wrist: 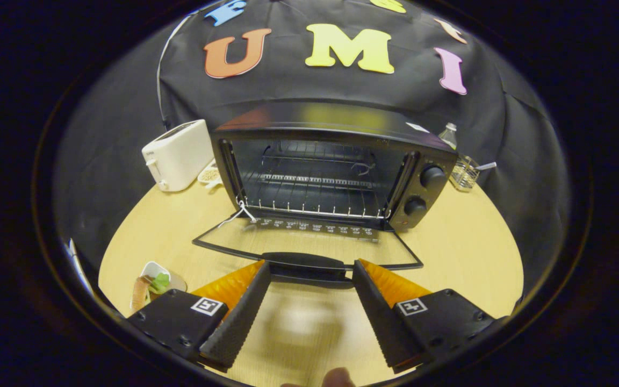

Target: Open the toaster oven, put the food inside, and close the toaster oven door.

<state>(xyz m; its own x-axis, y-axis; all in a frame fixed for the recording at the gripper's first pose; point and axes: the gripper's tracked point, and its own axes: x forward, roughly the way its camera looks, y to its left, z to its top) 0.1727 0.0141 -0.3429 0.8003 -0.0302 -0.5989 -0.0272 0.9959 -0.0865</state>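
Gripper [309, 271] held wide, fingers parted, nothing gripped; tips set either side of door handle [307, 265]. Food [151, 287] seen on small plate [176, 280], near left on wooden table [465, 252], beside left finger. Glass door [309, 242] folded down flat. Beyond, toaster oven [331, 172] open, wire rack [317, 201] exposed. White toaster [178, 155] placed far left; wire basket [464, 172] far right.

black toaster oven [331, 172], door [309, 244] down
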